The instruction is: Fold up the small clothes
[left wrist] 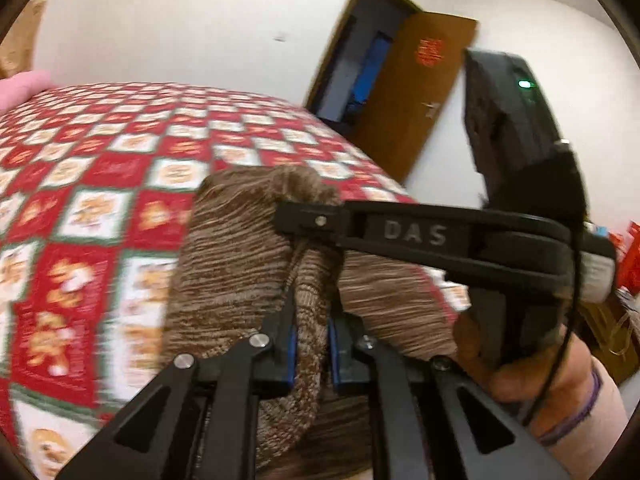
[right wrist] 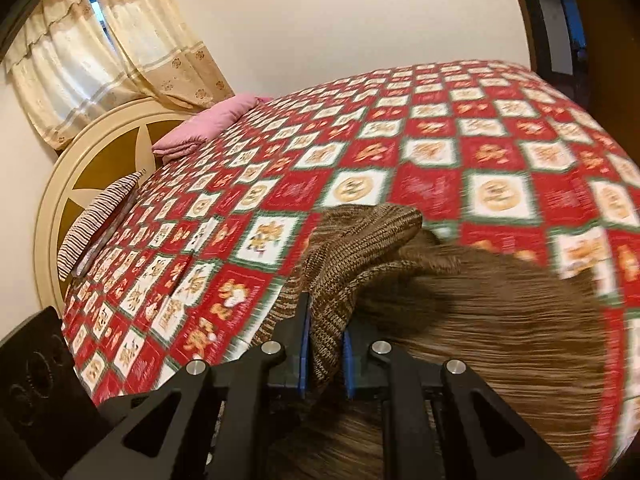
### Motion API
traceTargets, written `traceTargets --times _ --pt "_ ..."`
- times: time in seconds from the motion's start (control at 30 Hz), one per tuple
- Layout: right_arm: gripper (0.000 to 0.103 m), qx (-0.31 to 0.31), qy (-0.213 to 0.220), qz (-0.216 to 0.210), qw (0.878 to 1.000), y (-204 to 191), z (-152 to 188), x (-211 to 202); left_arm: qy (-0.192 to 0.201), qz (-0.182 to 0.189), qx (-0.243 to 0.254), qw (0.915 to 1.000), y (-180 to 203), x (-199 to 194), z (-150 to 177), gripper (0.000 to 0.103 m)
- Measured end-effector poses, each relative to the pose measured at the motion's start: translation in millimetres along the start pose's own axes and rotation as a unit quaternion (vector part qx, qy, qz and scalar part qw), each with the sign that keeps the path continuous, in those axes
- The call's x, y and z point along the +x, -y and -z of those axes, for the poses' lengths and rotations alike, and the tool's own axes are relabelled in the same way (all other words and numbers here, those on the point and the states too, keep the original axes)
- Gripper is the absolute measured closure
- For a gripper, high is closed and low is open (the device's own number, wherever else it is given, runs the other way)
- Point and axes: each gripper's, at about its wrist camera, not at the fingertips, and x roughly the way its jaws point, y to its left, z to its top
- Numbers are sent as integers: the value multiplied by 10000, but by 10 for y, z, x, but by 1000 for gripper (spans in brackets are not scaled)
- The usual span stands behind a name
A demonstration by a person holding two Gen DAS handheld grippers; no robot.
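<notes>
A brown knitted garment (left wrist: 240,248) hangs bunched over the red patterned bedspread (left wrist: 100,160). My left gripper (left wrist: 312,320) is shut on a fold of the knit, which fills the gap between its blue pads. My right gripper (left wrist: 304,220) reaches in from the right of the left wrist view, held by a hand (left wrist: 540,380), with its tip at the top of the garment. In the right wrist view my right gripper (right wrist: 326,332) is shut on a ribbed edge of the same brown garment (right wrist: 480,320), which trails off to the right above the bedspread (right wrist: 440,140).
The bed has a round cream headboard (right wrist: 100,152), a pink pillow (right wrist: 208,124) and a striped pillow (right wrist: 100,216) at its far end. Cream curtains (right wrist: 100,52) hang behind it. An open wooden door (left wrist: 412,92) stands past the bed's far side.
</notes>
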Motion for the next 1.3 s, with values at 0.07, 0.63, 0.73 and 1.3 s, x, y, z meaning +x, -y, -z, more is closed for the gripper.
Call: traceTargets --times 0.07,0.63,0.73,1.3 --pt "91 -12 3 123 9999 218 -22 -190 -133 216 66 9997 214 131 -24 93" --pt "62 1709 -129 355 9846 1709 524 -498 -1209 1140 400 9853 750 453 450 72" --pt "61 2119 130 302 9767 1706 682 -833 -910 1255 158 9878 549 137 505 49" --pt "88 916 -309 895 9913 500 1295 -741 -632 -28 -686 9956 -139 -361 653 42"
